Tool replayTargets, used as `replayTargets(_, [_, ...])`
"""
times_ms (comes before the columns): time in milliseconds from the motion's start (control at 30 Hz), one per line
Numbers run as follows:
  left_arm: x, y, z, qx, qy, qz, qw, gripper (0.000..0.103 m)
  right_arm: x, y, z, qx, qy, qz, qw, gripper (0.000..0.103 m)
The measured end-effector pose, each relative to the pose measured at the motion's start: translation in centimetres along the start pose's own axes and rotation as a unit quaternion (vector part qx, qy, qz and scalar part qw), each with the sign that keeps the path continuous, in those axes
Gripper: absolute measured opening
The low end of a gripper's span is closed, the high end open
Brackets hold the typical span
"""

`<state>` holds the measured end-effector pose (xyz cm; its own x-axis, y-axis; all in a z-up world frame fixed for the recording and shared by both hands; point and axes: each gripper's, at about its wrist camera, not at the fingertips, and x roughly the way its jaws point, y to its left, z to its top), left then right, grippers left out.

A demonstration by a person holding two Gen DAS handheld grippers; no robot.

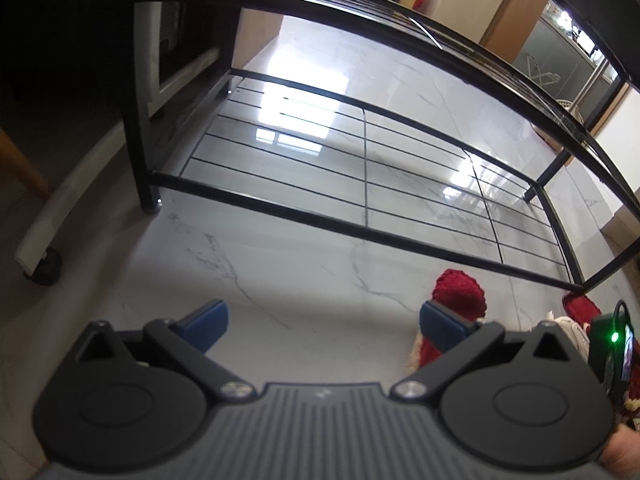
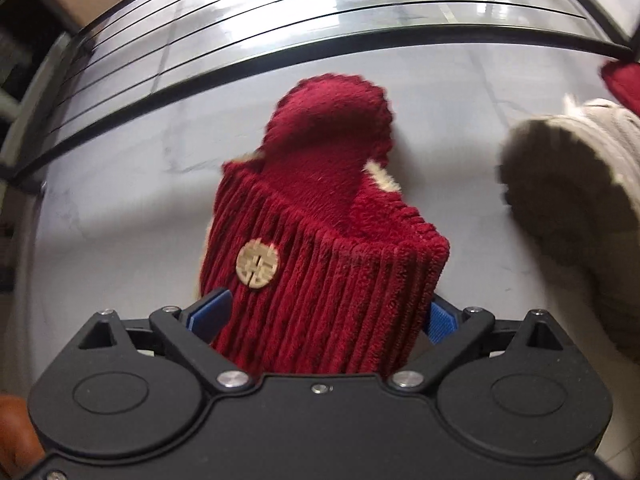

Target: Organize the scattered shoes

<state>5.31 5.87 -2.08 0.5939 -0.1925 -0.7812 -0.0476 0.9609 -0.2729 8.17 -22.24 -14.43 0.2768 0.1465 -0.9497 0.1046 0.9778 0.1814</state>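
Note:
A dark red corduroy slipper (image 2: 320, 220) with a round tan emblem lies on the marble floor, its heel end toward the black shoe rack (image 2: 280, 46). My right gripper (image 2: 324, 312) stands wide open around its toe end, a blue pad on each side; I cannot tell whether the pads touch it. In the left wrist view the same slipper (image 1: 460, 292) shows past the right finger. My left gripper (image 1: 324, 316) is open over bare floor with nothing between its fingers. The rack's lower shelf (image 1: 360, 220) holds nothing.
A cream shoe (image 2: 560, 200) lies on its side to the right, sole showing, with a second red slipper (image 2: 624, 80) behind it. A white wheeled cart (image 1: 44, 268) and a wooden leg (image 1: 24, 168) stand left of the rack. Boxes sit far beyond.

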Motion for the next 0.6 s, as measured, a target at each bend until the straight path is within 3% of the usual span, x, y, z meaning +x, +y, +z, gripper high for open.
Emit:
replayTargets(167, [-1.2, 0.9, 0.6, 0.003, -0.015, 0.018, 0.9997, 0.102, 1.1, 3.6, -0.8, -0.08, 0.008, -0.01, 0.997, 0.093])
replayTargets(300, [-2.2, 2.0, 1.1, -0.016, -0.033, 0.024, 0.999, 0.102, 1.3, 4.8, -0.5, -0.094, -0.009, -0.024, 0.995, 0.088])
replayTargets(367, [-2.2, 2.5, 1.2, -0.028, -0.033, 0.023, 0.9988, 0.102, 1.2, 4.8, -0.2, -0.085, -0.015, -0.021, 0.996, 0.08])
replayTargets(433, [-2.0, 2.7, 1.3, -0.037, -0.027, 0.02, 0.9988, 0.102, 0.8, 4.4, 0.1, -0.075, -0.023, -0.013, 0.997, 0.064])
replayTargets(533, [-1.7, 2.9, 1.5, -0.047, -0.016, 0.01, 0.9987, 0.102, -0.2, 3.5, 0.4, -0.056, -0.036, -0.002, 0.998, 0.049])
replayTargets(600, [-1.6, 3.0, 1.6, -0.049, -0.013, 0.007, 0.9987, 0.102, -0.4, 3.4, 0.4, -0.059, -0.041, 0.005, 0.997, 0.046])
